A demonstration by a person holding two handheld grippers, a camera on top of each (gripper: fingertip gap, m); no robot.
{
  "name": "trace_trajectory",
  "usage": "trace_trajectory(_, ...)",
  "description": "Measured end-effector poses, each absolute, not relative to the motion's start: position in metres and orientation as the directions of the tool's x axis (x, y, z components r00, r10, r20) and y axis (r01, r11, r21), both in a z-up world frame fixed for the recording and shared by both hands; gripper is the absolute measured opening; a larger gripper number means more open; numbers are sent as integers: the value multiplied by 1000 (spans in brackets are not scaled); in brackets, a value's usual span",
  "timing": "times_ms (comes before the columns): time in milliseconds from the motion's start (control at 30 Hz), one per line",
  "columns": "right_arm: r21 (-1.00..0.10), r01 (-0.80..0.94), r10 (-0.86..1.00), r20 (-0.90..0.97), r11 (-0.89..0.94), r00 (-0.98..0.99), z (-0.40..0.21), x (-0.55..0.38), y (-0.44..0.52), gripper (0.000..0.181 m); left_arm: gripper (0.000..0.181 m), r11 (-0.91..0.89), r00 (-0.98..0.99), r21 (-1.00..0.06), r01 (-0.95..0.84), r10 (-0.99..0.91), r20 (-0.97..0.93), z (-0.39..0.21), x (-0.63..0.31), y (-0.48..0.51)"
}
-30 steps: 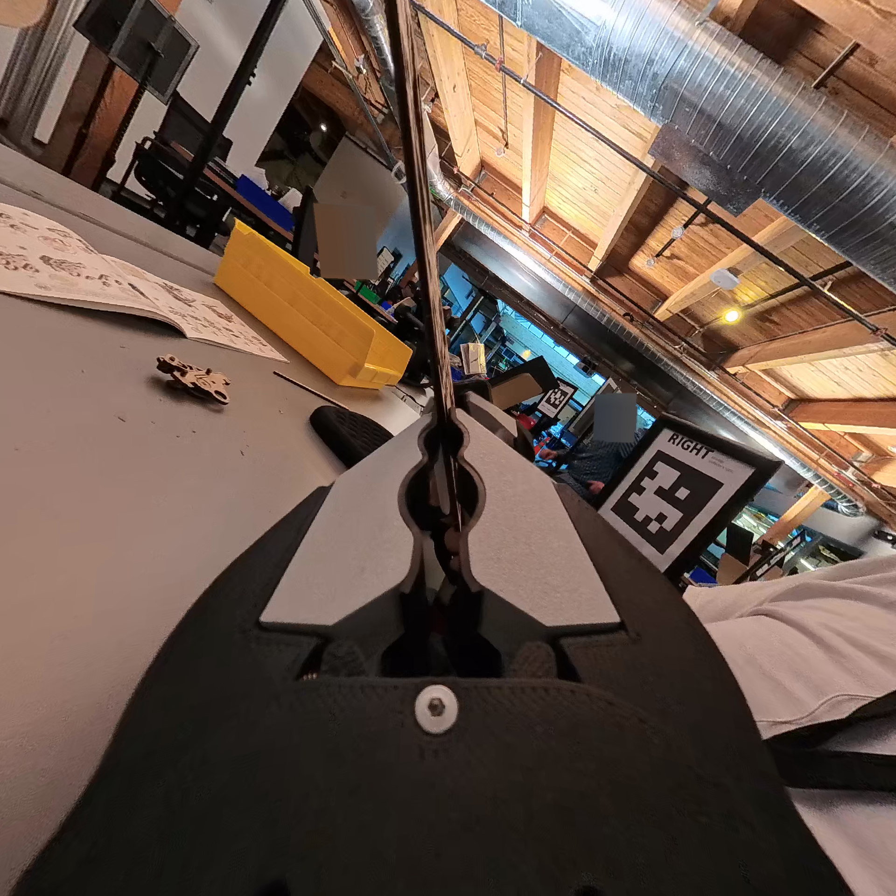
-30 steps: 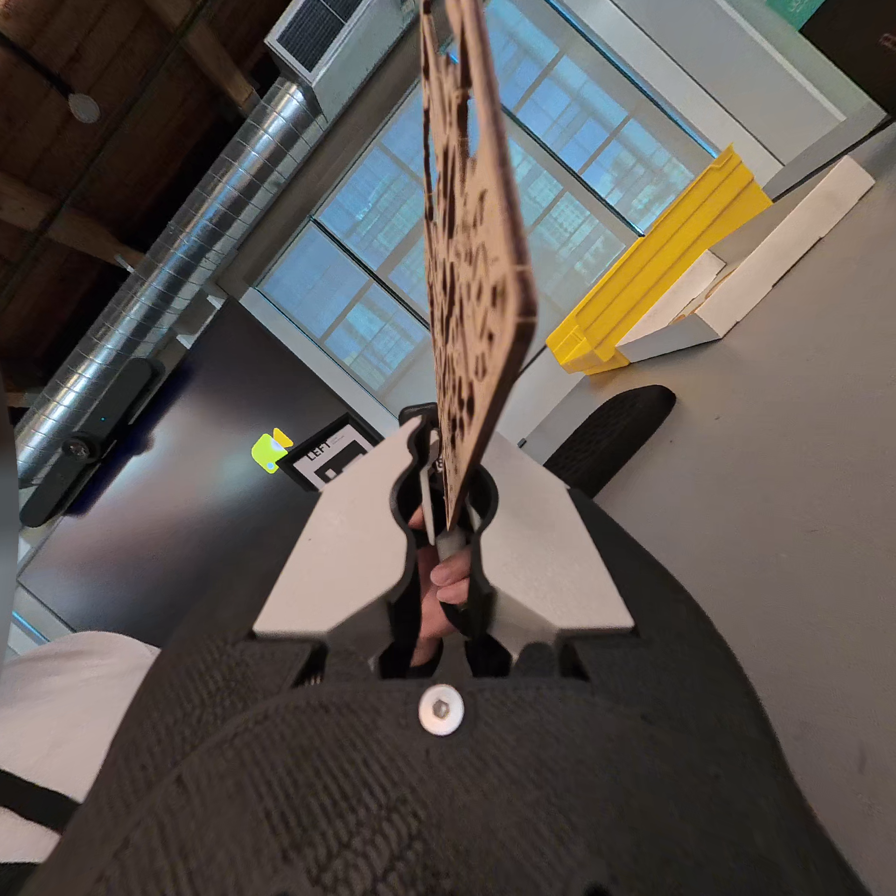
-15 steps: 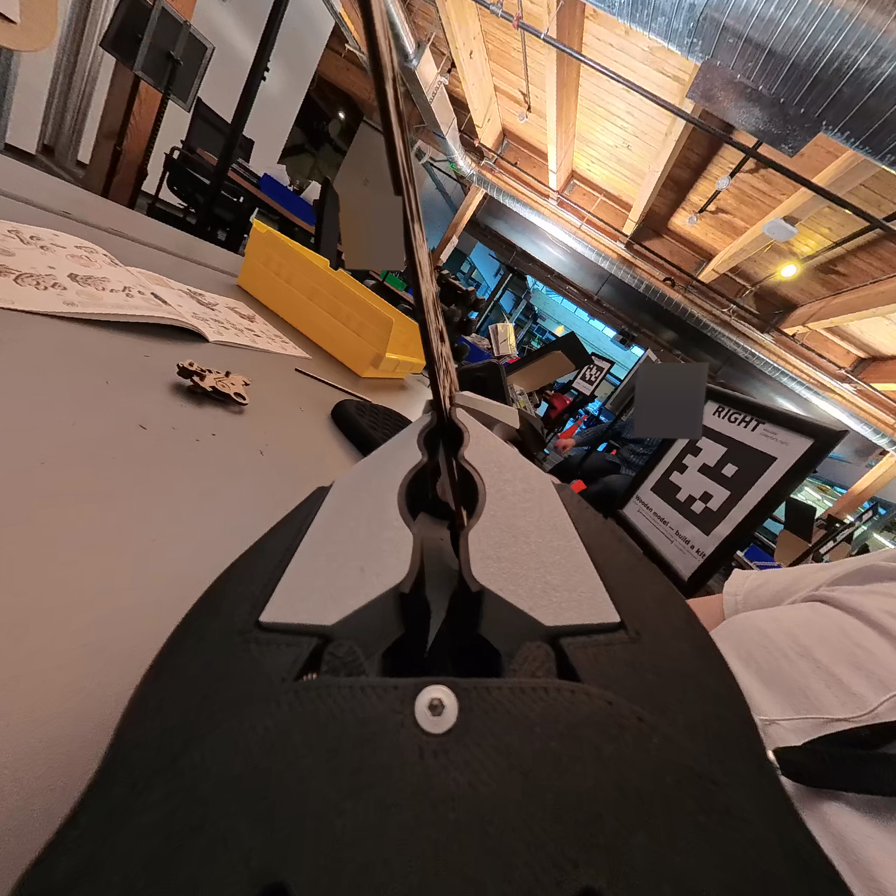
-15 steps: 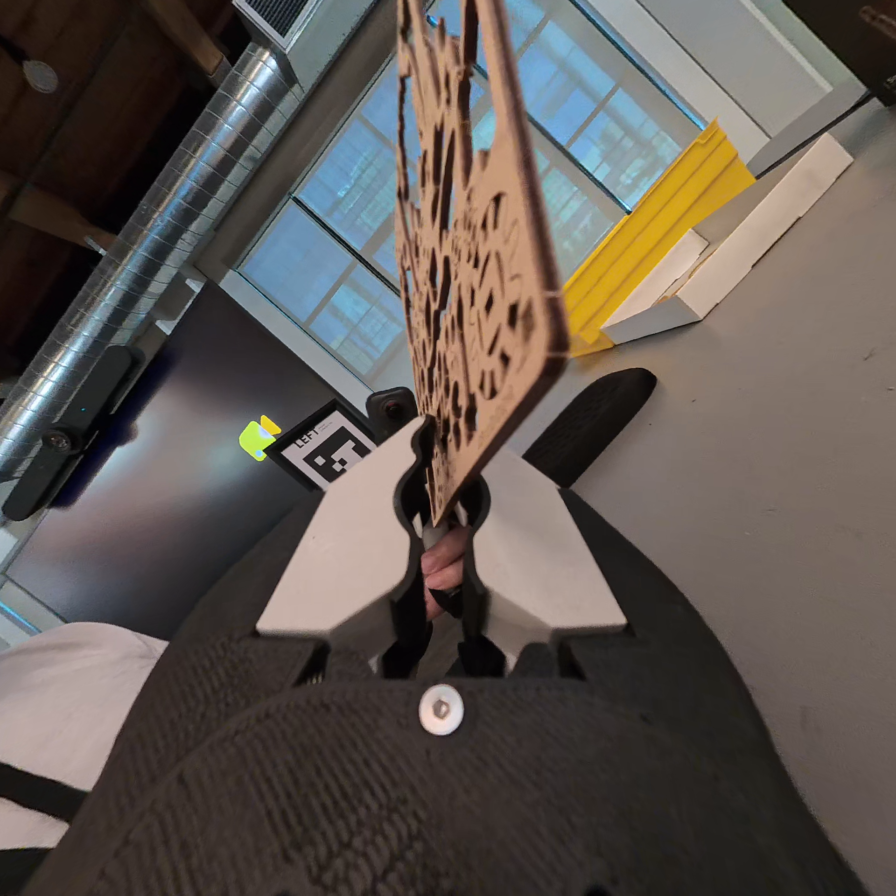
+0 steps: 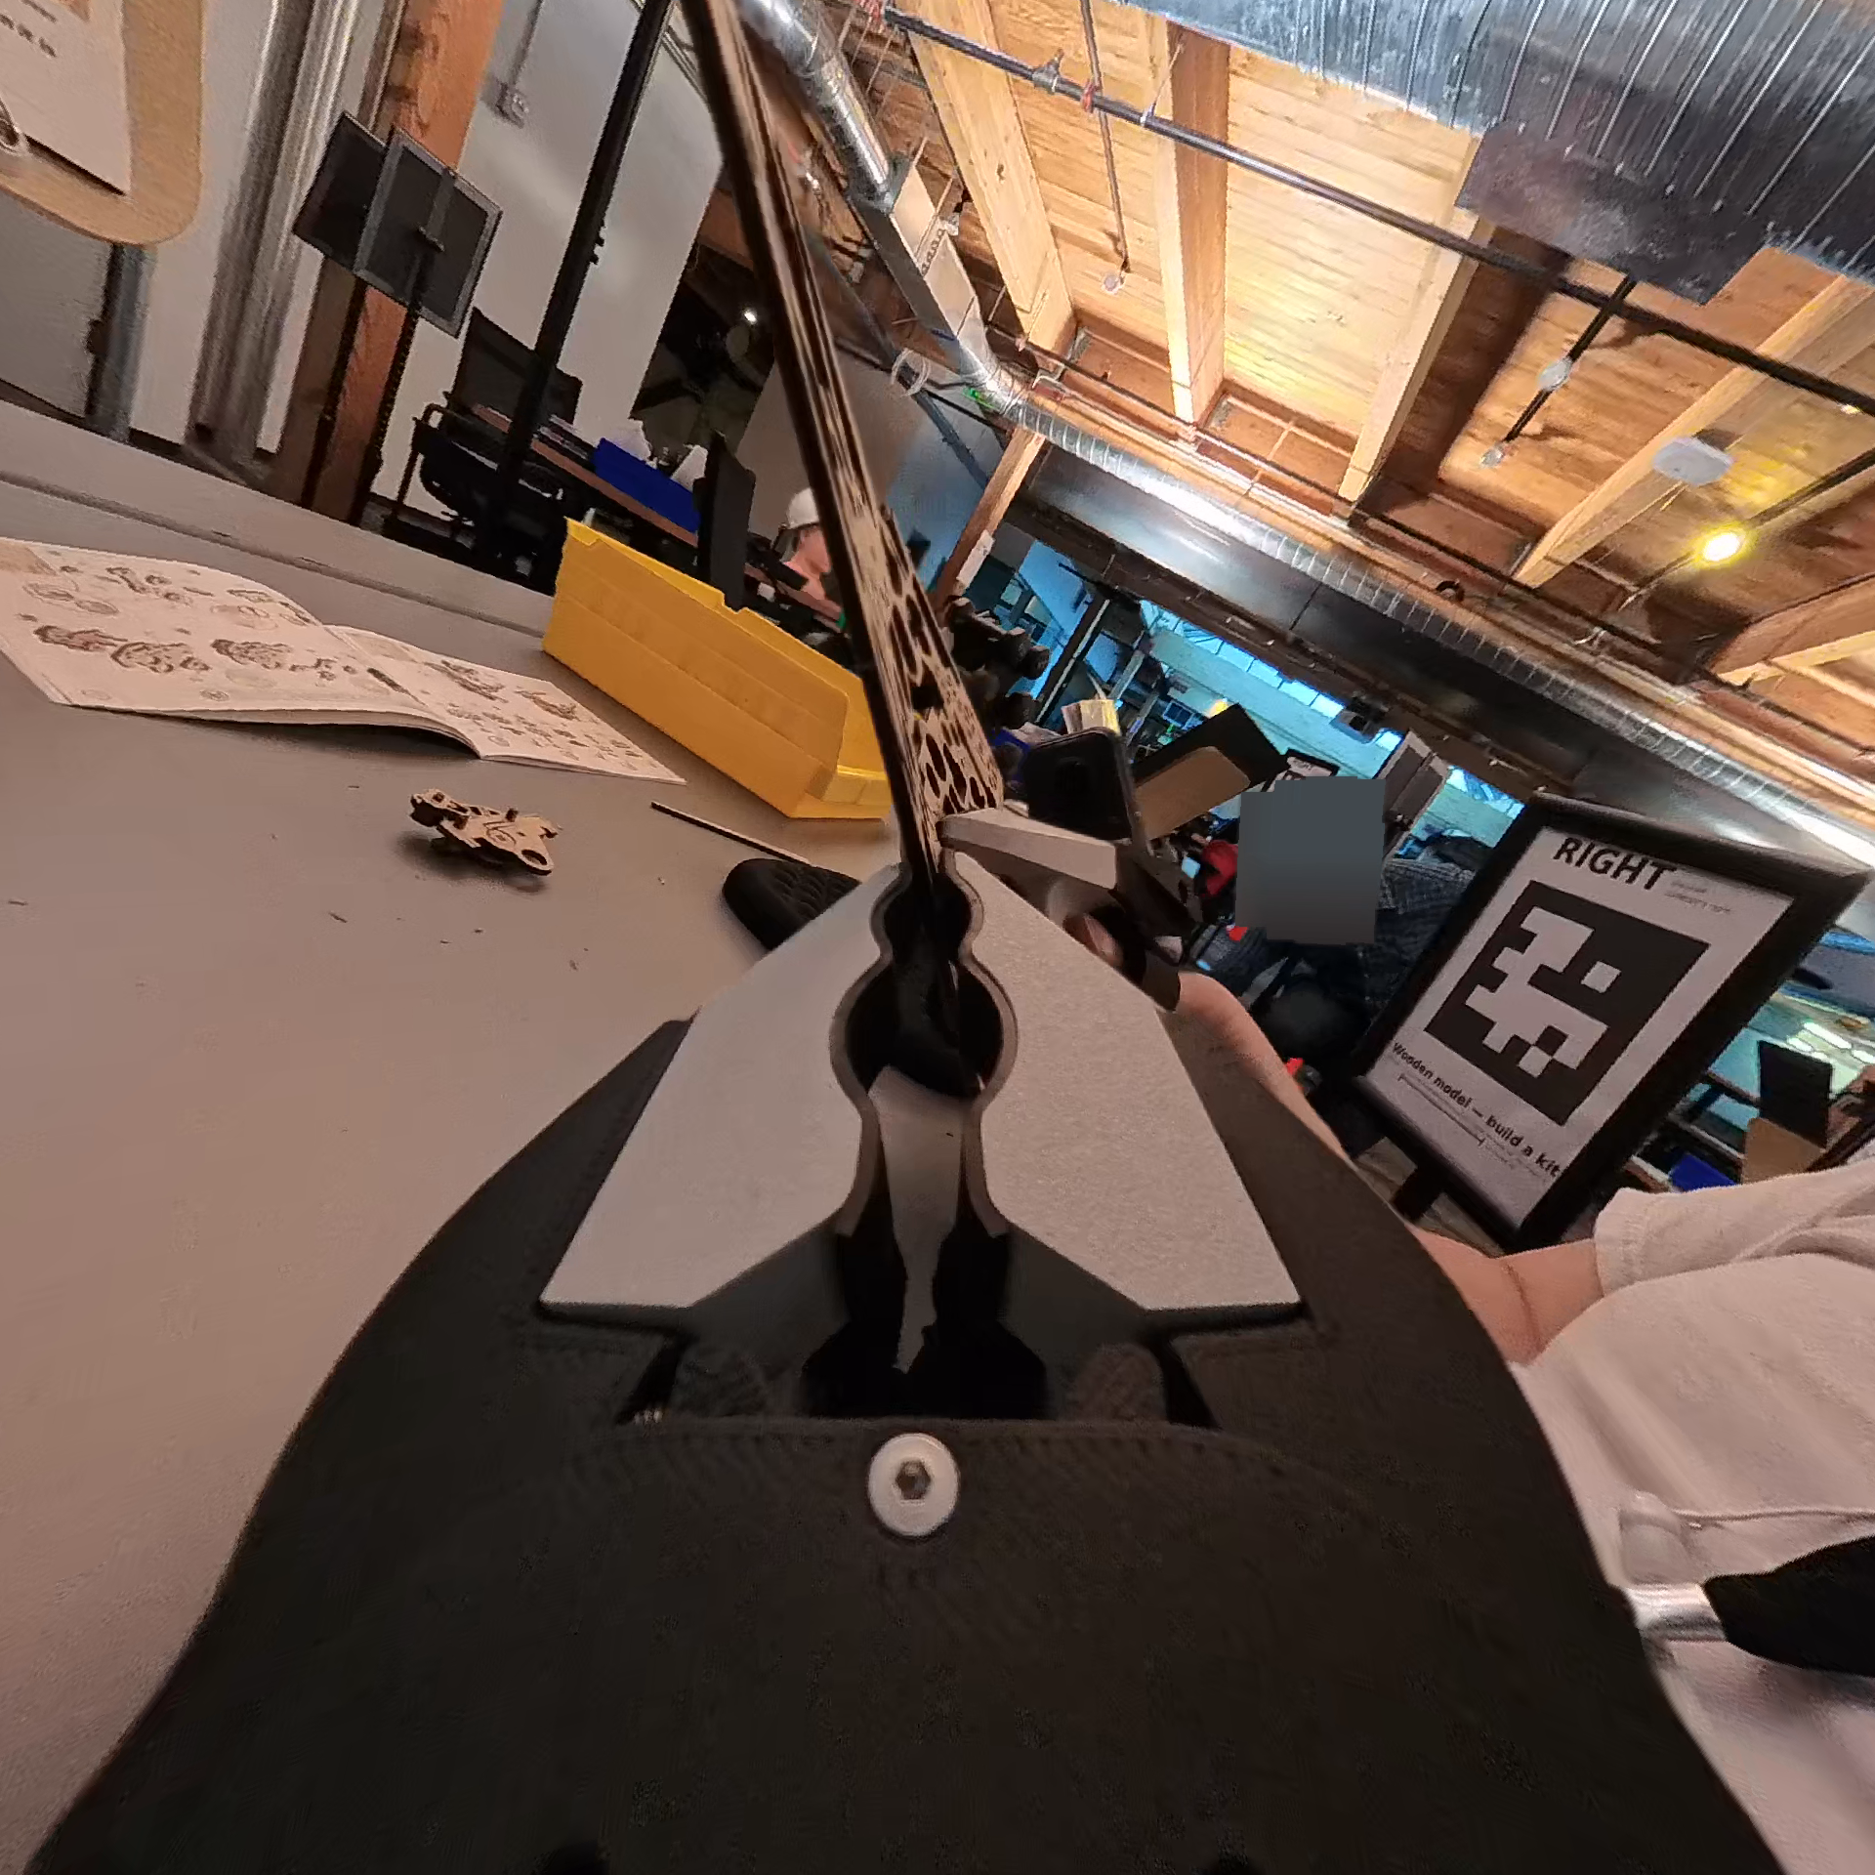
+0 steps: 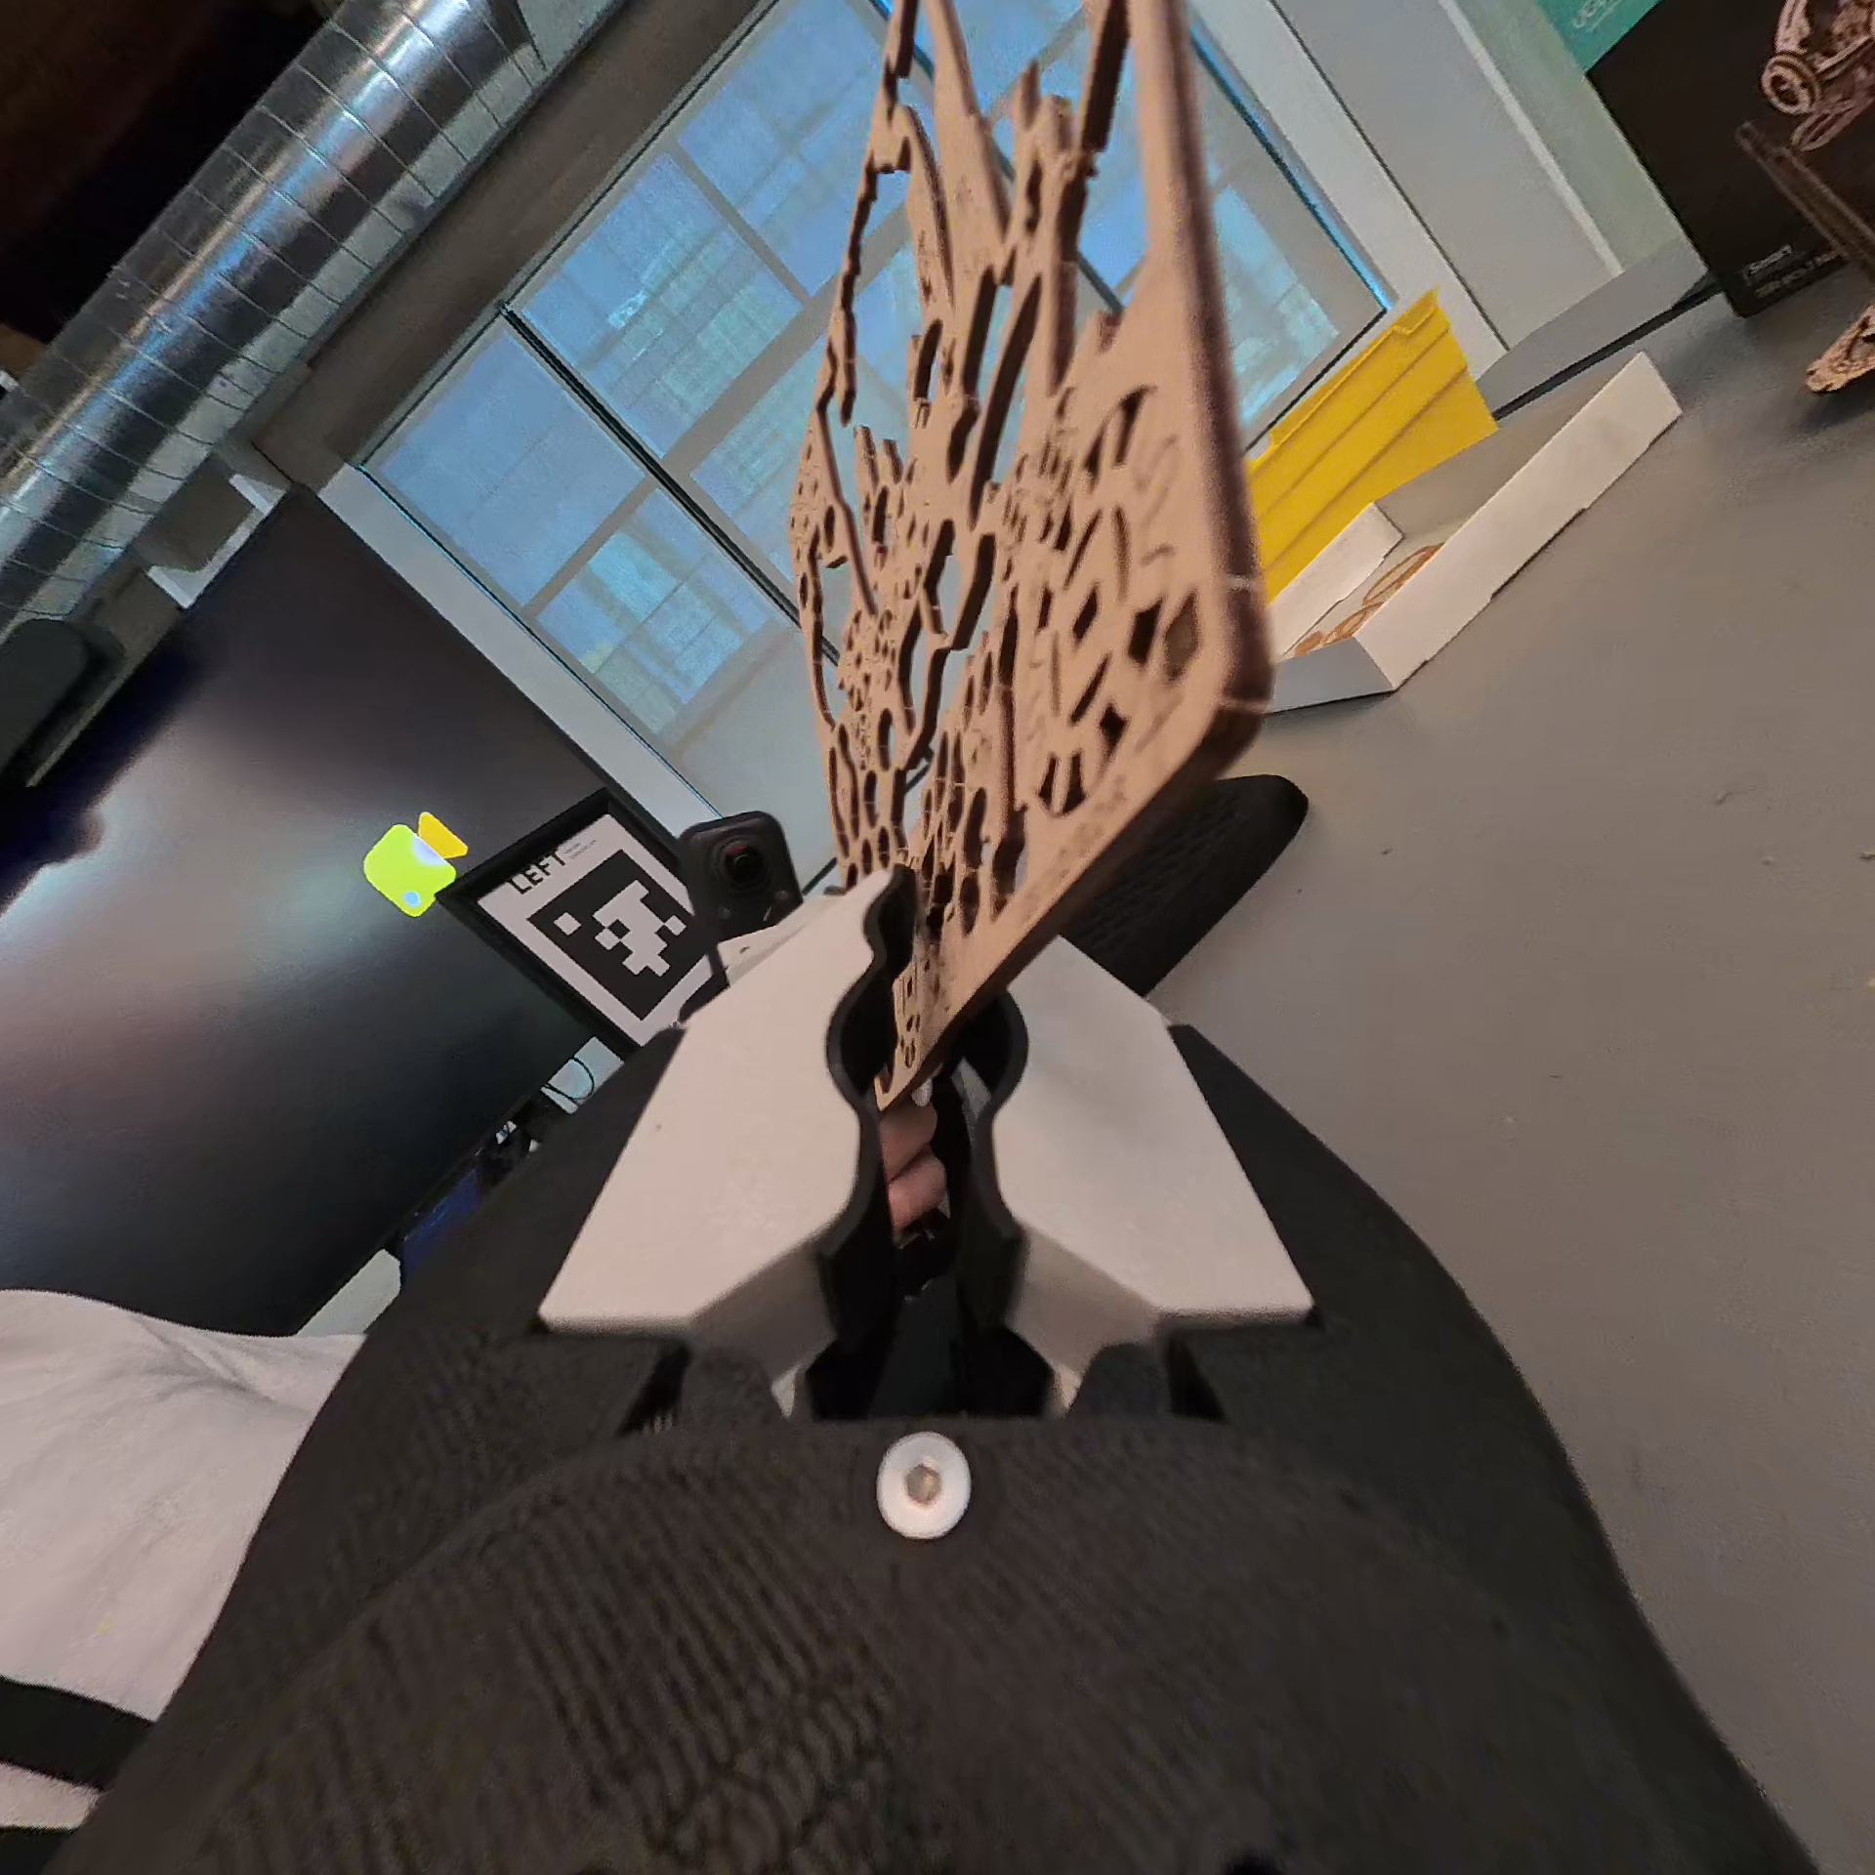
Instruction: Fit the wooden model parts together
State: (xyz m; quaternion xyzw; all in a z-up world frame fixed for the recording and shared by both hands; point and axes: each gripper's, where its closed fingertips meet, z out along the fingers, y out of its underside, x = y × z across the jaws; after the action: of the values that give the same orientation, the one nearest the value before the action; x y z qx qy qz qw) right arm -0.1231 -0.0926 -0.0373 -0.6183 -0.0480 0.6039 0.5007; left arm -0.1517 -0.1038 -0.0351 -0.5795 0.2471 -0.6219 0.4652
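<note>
A thin laser-cut wooden parts sheet [image 6: 1035,507] with many cut-outs stands up in the air, held by both grippers at its lower edge. My left gripper [image 5: 928,893] is shut on the sheet [image 5: 893,629], which I see almost edge-on as a dark strip. My right gripper [image 6: 918,913] is shut on the same sheet and sees its pale face at a slant. The right gripper also shows in the left wrist view [image 5: 1025,842], just behind the sheet. A small assembled wooden piece [image 5: 485,830] lies on the grey table [image 5: 254,1065].
An open instruction booklet [image 5: 254,649], a yellow bin [image 5: 710,680], a thin stick [image 5: 720,827] and a black pad [image 5: 781,893] lie on the table. A white box [image 6: 1471,538] and a dark box [image 6: 1745,152] stand far right. Framed marker signs [image 5: 1583,1004] stand beside the table. The grippers are tip to tip, or close to it.
The sheet has turned so its face shows more broadly to the right wrist view and leans more to the left in the left wrist view. Both grippers stay shut on it.
</note>
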Motion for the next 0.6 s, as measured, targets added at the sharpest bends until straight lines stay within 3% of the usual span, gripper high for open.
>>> trace_trajectory(133, -654, -568, 682, -701, -500, 207, -33, -123, -93, 6, 0, -471, 74, -822, 321, -852, 518, -31, -152, -102)
trace_trajectory(267, -558, -674, 681, -724, -483, 111, -22, -119, -92, 29, 1, -454, 88, -808, 375, -850, 519, -24, -148, -101)
trace_trajectory(400, -606, -622, 681, -715, -495, 155, -34, -137, -95, 25, 0, -505, 29, -743, 439, -819, 574, -17, -144, -102)
trace_trajectory(500, -614, -618, 701, -699, -490, 139, -30, -140, -98, 8, 0, -498, 52, -757, 422, -821, 569, -23, -139, -103)
trace_trajectory(600, -648, -604, 716, -676, -464, 175, -29, -140, -100, 2, 0, -519, 38, -736, 434, -806, 591, -24, -139, -103)
